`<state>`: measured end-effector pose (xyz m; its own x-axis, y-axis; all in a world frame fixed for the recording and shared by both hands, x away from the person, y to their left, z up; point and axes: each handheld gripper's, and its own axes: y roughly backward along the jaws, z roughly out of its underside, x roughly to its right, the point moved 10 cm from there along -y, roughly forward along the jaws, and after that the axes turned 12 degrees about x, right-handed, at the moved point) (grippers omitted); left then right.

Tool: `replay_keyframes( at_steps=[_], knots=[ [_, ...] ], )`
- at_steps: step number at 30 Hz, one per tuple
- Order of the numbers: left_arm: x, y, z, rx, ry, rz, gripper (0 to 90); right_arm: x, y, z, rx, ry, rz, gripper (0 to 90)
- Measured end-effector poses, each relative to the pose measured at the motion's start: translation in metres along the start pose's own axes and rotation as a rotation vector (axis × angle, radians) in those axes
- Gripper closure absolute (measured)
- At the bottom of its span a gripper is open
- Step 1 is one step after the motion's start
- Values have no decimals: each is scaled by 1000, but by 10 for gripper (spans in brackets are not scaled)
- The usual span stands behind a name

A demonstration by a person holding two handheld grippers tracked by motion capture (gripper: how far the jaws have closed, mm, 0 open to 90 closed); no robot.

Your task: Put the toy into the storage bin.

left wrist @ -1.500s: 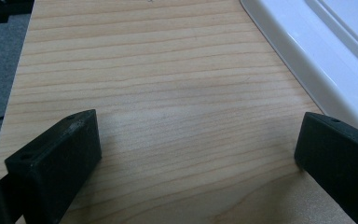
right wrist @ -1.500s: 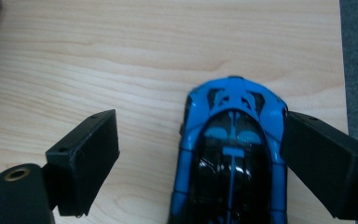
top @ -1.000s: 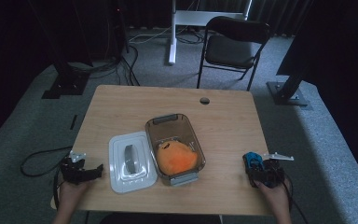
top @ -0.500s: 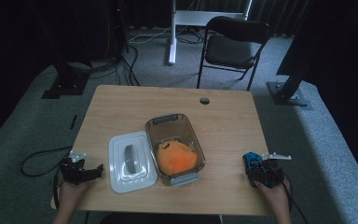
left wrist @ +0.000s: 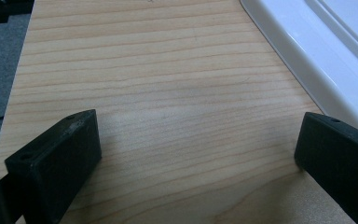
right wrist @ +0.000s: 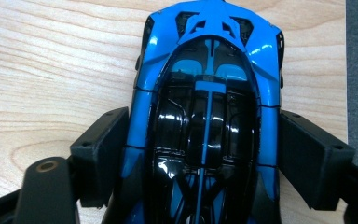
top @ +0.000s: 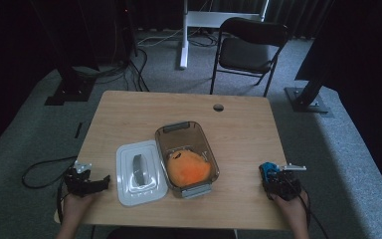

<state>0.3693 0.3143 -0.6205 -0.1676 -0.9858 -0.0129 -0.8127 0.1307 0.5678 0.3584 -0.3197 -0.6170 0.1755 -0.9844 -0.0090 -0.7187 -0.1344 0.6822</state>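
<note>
Change: R gripper [right wrist: 200, 154] jaws have just been closing in on the blue toy car [right wrist: 207, 107] between them; both hands, lid and container sit where they were a sec ago.
R gripper: in the right gripper view both black pads lie against the car's flanks, clamped on it. High view shows it [top: 274, 175] at the table's near right corner, person's hand behind it.
Toy car: blue w/ glossy black roof and engine cover, resting on the wood, nose pointing away from the gripper. In the high view it [top: 267, 170] is a small blue patch at the gripper's tip, well apart from the container.
L gripper: jaws [left wrist: 191, 154] wide apart over bare wood, nothing between them. High view puts it [top: 97, 183] at the near left edge, just beside the lid.
Lid: white, flat on the table [top: 129, 107], grey handle on top [top: 140, 172]; its rim shows at top right of the left gripper view [left wrist: 317, 51].
Container: clear plastic tub [top: 185, 132] w/ grey end clips, touching the lid's right side.
Contents: orange plush toy [top: 188, 167] in the tub's near half.
Bkgd: black folding chair [top: 248, 47] beyond the table's far edge, grey carpet.
</note>
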Motion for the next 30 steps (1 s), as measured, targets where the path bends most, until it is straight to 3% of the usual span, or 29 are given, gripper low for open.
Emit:
replay_keyframes(
  at_steps=[14,21,30],
  knots=[
    [0,0,0,0,1,0,8,0,2,-1,-16,36,3,248],
    [0,0,0,0,0,0,7,-1,3,-4,-18,25,-8,249],
    [0,0,0,0,0,0,7,-6,15,-21,12,32,-20,249]
  ],
)
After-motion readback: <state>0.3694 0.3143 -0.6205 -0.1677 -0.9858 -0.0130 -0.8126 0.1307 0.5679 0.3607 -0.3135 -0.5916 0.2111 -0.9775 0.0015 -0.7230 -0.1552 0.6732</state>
